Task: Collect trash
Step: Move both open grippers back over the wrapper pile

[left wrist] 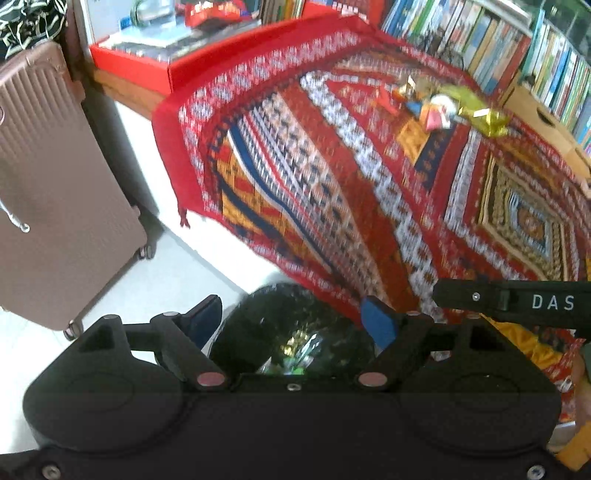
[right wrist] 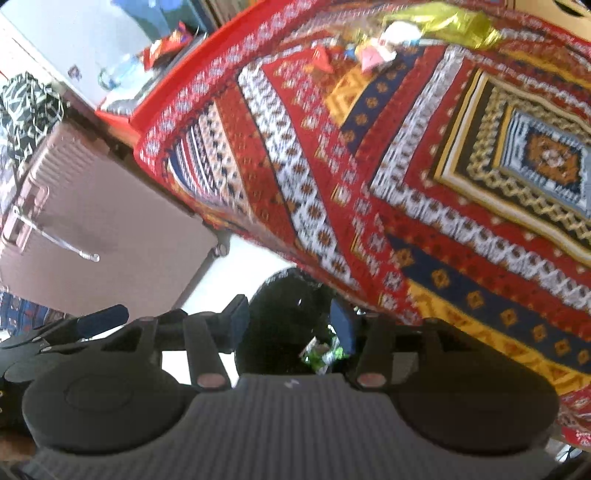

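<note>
A black trash bag [left wrist: 258, 332] stands open on the floor by the table's near corner, with wrappers inside, among them a green one [right wrist: 325, 352]. My left gripper [left wrist: 290, 319] hangs above the bag's mouth, open, with nothing between its blue pads. Beside it my right gripper [right wrist: 291, 321] is also open over the bag [right wrist: 280, 314] and holds nothing. One of its black fingers [left wrist: 517, 302] shows in the left wrist view. A pile of trash lies at the far side of the table: a gold wrapper [left wrist: 476, 110] [right wrist: 443, 18], pink and white wrappers [left wrist: 436, 110] [right wrist: 376, 48], and a red scrap [left wrist: 386, 98].
A red patterned cloth [left wrist: 332, 184] covers the table. A brown suitcase [left wrist: 55, 184] stands on the white floor [left wrist: 166, 280] to the left. Behind are a red box [left wrist: 147, 70], a bookshelf [left wrist: 517, 48] and a cardboard box [left wrist: 543, 122].
</note>
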